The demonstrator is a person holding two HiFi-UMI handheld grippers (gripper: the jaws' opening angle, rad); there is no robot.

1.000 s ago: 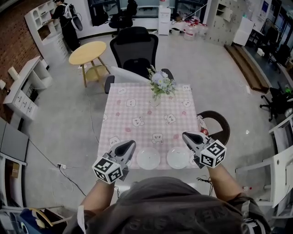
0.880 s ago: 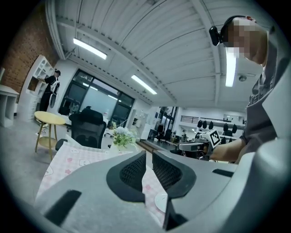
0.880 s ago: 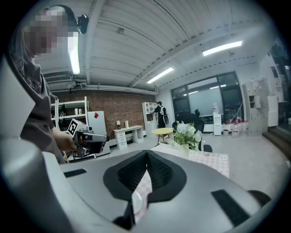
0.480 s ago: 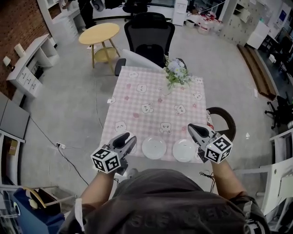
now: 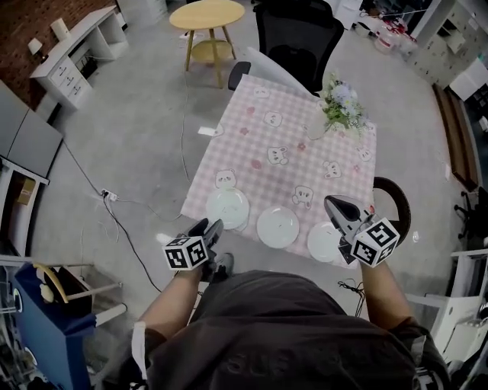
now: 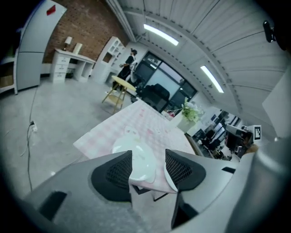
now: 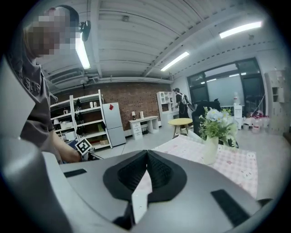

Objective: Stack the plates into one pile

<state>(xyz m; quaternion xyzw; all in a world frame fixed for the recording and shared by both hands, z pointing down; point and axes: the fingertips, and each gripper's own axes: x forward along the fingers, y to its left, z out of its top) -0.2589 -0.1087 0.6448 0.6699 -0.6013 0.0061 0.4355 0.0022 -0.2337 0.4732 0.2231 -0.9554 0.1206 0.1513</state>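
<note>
Three white plates lie in a row along the near edge of the pink checked table (image 5: 267,145): a left plate (image 5: 227,207), a middle plate (image 5: 277,226) and a right plate (image 5: 325,241). My left gripper (image 5: 211,227) hangs low at the table's near left edge, just short of the left plate (image 6: 136,157). Its jaws are opening; the plate's near rim shows in the gap, and the pads (image 6: 119,170) do not press on it. My right gripper (image 5: 335,202) hovers over the right plate, its jaws shut (image 7: 147,153) with nothing in them.
A vase of flowers (image 5: 341,107) stands at the table's far right. A black office chair (image 5: 297,34) sits at the far side, a round yellow side table (image 5: 207,15) beyond it. A dark round stool (image 5: 395,199) is beside the table's right edge. Cables (image 5: 114,199) trail on the floor at left.
My left gripper sank to the table's near left edge, rolled, and its jaws parted. The left plate, hidden under it before, now shows. My right gripper shifted slightly.
</note>
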